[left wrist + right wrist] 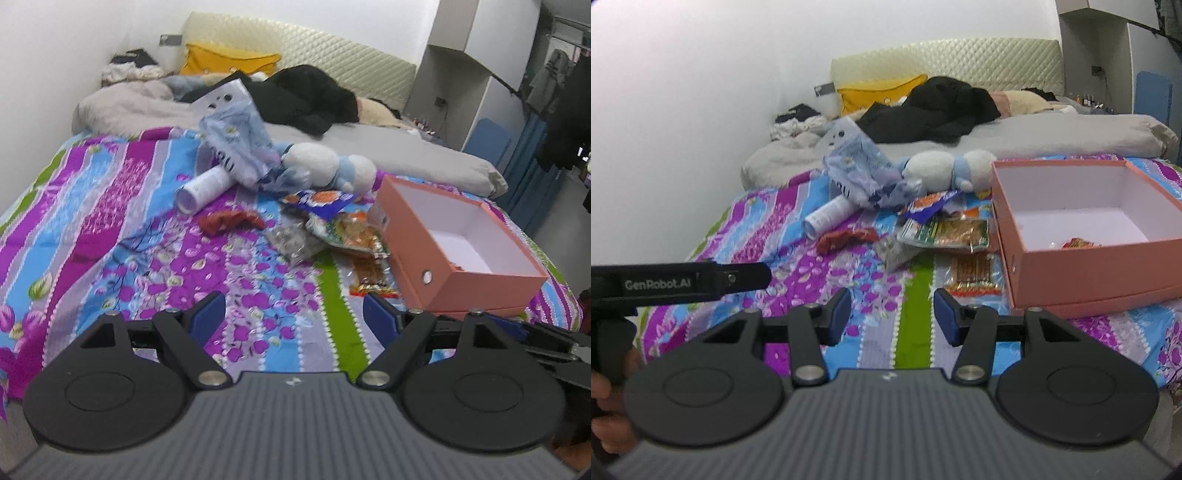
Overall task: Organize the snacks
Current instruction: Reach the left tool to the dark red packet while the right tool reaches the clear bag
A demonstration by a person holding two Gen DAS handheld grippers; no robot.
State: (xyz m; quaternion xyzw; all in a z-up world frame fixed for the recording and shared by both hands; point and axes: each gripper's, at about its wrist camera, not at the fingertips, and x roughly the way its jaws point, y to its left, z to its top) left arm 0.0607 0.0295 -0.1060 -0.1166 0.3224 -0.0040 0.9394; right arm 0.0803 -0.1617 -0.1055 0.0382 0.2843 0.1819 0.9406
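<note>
Both claws hang above the near edge of the bed with its striped floral sheet (122, 236), and the pink box (1097, 266) serves as the landmark for everything else. The left claw (293, 319) has its blue pads spread wide with nothing between them; it sits well to the left of the box's near corner. The right claw (892, 319) is likewise spread and empty, its pads over a green stripe just left of the box's near left corner. In the right wrist view the left claw's black body crosses the left edge.

The pink box lies open on the right side of the bed, and one red-and-yellow snack packet (1076, 244) rests inside against its near wall. Just beside the box's left wall, on the sheet, lies a clear pack of brown sticks (975, 275). Beyond that, still close to the left wall, sits a green-and-orange snack bag (945, 232), with a small clear bag of dark pieces (897, 253) to its left. A blue-and-orange packet (929, 203) lies just behind those. Farther left of the box are a crumpled red wrapper (846, 238) and a white cylinder (827, 216) on its side. Behind the box's far left corner a white plush toy (949, 168) lies beside a pale blue plastic bag (860, 166). Farthest back are grey bedding, a black garment (934, 110), a yellow pillow (871, 94) and the quilted headboard (960, 59).
</note>
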